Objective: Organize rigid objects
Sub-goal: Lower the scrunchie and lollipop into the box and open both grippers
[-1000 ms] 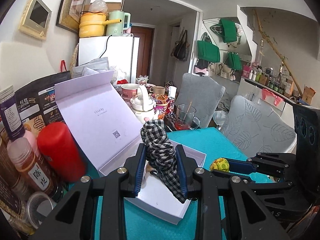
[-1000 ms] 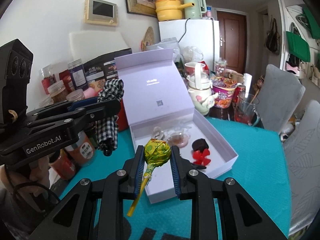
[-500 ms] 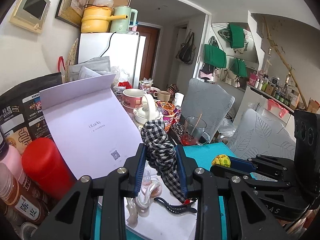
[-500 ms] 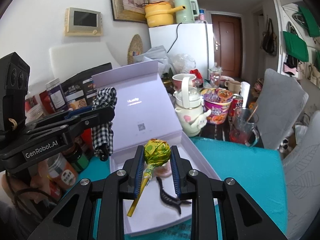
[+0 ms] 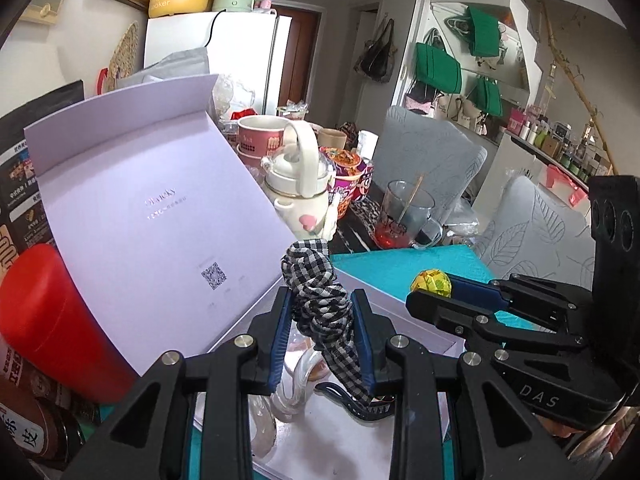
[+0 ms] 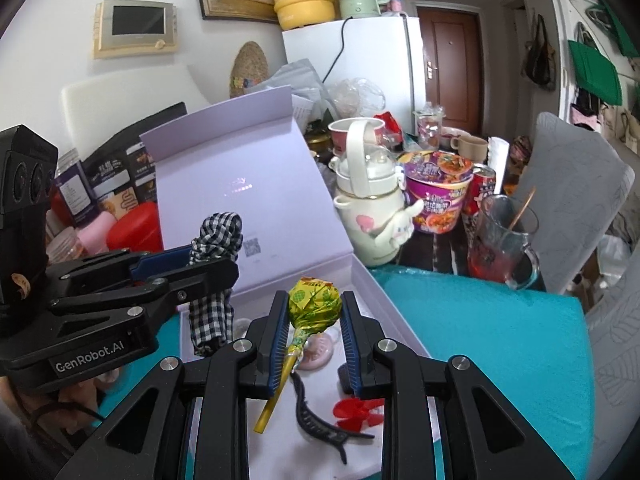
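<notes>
Left gripper (image 5: 322,332) pinches the checkered scrunchie (image 5: 320,304), hanging over the open white box (image 6: 372,280) at the box's 9 o'clock side. Right gripper (image 6: 314,332) is clamped on the yellow lollipop (image 6: 314,304), stick down, above the box middle. Under it: black hair clip (image 6: 320,424), red bow (image 6: 356,410) at 5 o'clock.

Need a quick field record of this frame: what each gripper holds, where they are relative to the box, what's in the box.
left gripper: shut on checked scrunchie, over the box
right gripper: shut on lollipop, stick pointing down, over the box
box: white, lid open and leaning back, on teal table
box contents: black hair claw, red bow clip, pink round item, clear plastic pieces
beside box: red canister, white kettle
</notes>
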### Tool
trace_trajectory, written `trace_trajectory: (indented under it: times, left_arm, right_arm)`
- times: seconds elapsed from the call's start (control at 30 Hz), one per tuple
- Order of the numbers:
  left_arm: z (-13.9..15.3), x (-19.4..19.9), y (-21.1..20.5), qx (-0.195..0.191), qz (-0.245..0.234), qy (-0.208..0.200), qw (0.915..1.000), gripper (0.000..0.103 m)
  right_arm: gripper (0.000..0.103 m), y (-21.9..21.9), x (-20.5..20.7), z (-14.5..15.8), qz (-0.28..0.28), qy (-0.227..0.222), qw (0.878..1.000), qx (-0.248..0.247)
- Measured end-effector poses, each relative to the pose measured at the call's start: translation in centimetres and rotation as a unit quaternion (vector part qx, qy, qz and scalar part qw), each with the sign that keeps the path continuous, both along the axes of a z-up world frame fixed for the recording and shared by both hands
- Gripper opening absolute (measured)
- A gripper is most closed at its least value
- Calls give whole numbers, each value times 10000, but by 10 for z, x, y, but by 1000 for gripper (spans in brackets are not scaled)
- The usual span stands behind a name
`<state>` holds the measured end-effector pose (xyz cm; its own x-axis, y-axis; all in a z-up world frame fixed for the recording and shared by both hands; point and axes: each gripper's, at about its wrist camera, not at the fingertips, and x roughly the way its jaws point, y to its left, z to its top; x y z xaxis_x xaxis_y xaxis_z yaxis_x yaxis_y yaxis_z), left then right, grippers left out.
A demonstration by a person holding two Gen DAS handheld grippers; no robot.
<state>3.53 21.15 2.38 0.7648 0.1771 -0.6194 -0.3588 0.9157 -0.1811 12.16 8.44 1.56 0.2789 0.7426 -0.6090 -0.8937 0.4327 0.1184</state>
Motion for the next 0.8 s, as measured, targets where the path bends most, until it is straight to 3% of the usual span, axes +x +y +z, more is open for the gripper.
trace_trajectory:
  times: [0.3, 0.8]
  left_arm:
    - [-27, 18, 2, 40, -6, 562, 9984, 29]
    - [-57, 33, 10, 51, 34, 1077, 9942, 29]
  right_arm:
    - [25, 5, 11, -16, -83, 96, 9996, -247]
    - [25, 17, 23, -40, -123, 255, 9980, -573]
